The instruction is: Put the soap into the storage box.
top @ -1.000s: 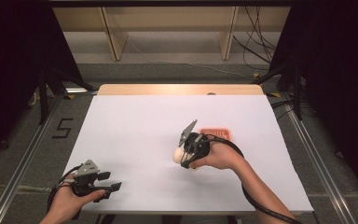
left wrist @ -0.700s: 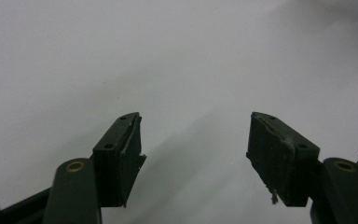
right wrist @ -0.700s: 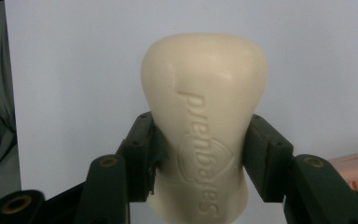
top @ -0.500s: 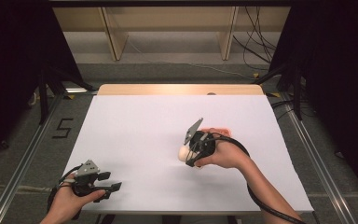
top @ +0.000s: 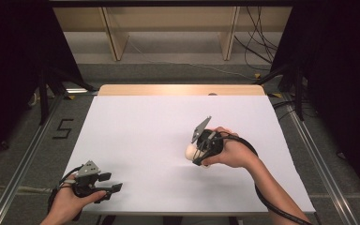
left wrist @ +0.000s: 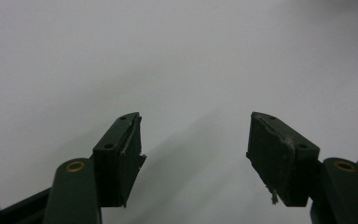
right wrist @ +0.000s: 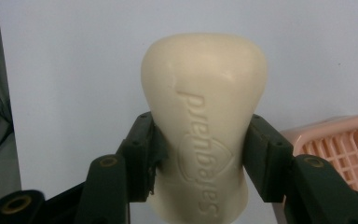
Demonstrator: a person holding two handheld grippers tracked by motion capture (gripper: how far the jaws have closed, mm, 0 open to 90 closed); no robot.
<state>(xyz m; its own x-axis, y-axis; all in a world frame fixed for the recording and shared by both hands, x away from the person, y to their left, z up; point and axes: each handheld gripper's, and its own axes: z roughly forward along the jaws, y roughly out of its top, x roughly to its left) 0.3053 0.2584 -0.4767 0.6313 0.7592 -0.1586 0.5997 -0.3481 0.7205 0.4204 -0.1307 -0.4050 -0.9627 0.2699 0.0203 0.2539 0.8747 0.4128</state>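
Soap bar (right wrist: 204, 121) clenched in right gripper (right wrist: 204, 161) fingers, pink slotted tray (right wrist: 345, 144) beside (contents hidden), left gripper (left wrist: 193, 154) released.

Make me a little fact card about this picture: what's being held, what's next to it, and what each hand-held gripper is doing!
held thing: cream soap bar, stamped "Safeguard"
holder: right hand-held gripper, jaws clamped on the bar's sides
nearby: pink slotted soap dish, beside the bar
left hand-held gripper: jaws apart, nothing between them
left gripper's spot: near front left corner of the table
surface: plain white tabletop
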